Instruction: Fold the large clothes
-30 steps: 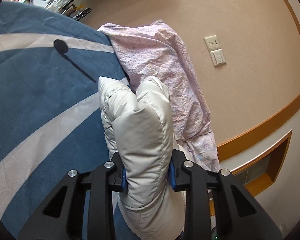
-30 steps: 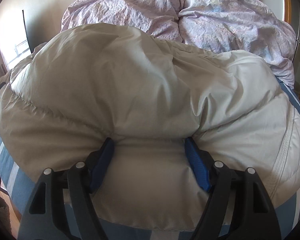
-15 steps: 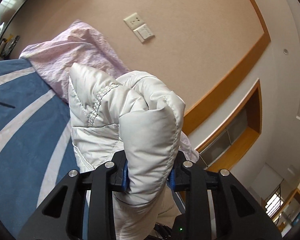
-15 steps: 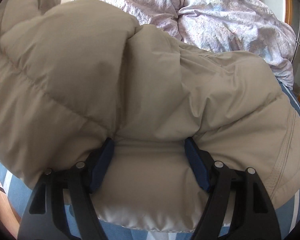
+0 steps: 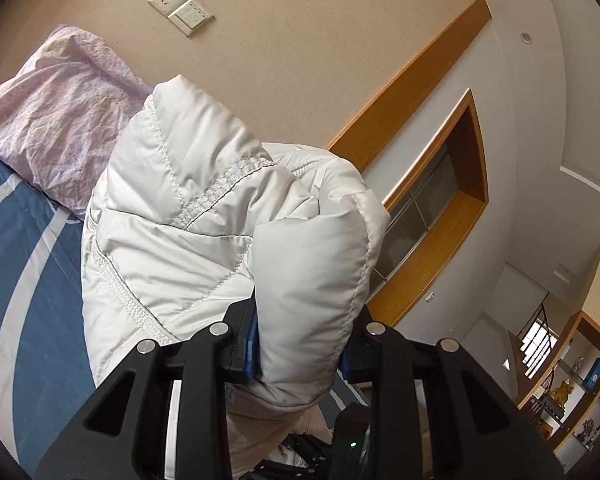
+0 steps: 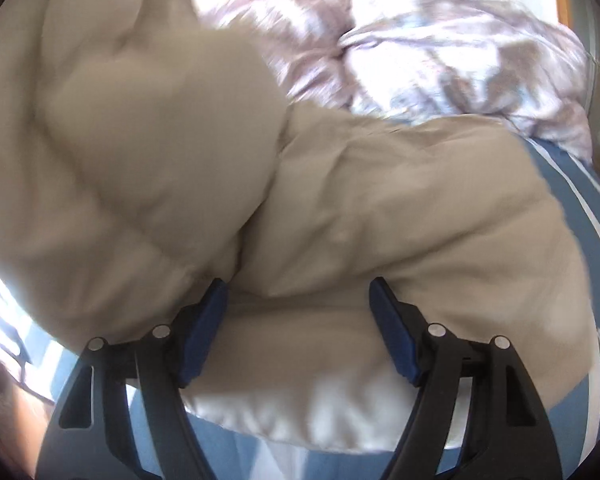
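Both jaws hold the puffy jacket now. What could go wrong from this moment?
1. The left gripper squeezes a thick, slippery fold of the jacket; it may slide out.
2. The right gripper grips only the hem, so the raised bulk may flop onto the lilac duvet.

The jacket [image 5: 228, 240] is hiding the left gripper's [image 5: 298, 348] pads (only blue slivers are showing); motion blur is smearing the duvet [image 6: 440, 56] in the right view.
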{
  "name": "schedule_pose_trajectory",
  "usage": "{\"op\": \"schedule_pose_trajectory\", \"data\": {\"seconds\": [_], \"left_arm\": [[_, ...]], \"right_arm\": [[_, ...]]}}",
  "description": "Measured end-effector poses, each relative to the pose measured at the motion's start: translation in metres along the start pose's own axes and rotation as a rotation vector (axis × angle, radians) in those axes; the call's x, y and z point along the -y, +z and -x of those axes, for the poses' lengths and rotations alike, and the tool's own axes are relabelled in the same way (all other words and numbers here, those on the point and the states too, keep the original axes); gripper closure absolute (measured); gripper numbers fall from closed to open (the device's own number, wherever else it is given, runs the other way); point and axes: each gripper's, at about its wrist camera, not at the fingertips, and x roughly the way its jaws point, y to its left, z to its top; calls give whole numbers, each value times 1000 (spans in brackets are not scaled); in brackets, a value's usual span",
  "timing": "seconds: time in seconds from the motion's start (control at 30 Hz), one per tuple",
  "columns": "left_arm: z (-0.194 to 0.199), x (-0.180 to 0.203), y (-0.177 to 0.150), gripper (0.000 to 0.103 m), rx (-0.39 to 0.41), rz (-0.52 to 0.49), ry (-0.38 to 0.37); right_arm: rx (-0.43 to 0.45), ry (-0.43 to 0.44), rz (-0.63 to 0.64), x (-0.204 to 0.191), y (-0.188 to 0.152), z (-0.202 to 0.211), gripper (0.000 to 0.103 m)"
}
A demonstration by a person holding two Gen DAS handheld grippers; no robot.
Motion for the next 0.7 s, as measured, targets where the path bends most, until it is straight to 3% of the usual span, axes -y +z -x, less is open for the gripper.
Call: {"op": "schedule_pose_trajectory", "data": {"seconds": [0.43,0.7], "left_arm": [[-58,26,-37,74,-143,10,-69],[-92,34,-62,74,-236,10,-83]], "right_arm": [[21,-220,-149,128,6,26,27],[8,-325,-212,187,1,34,22]]}}
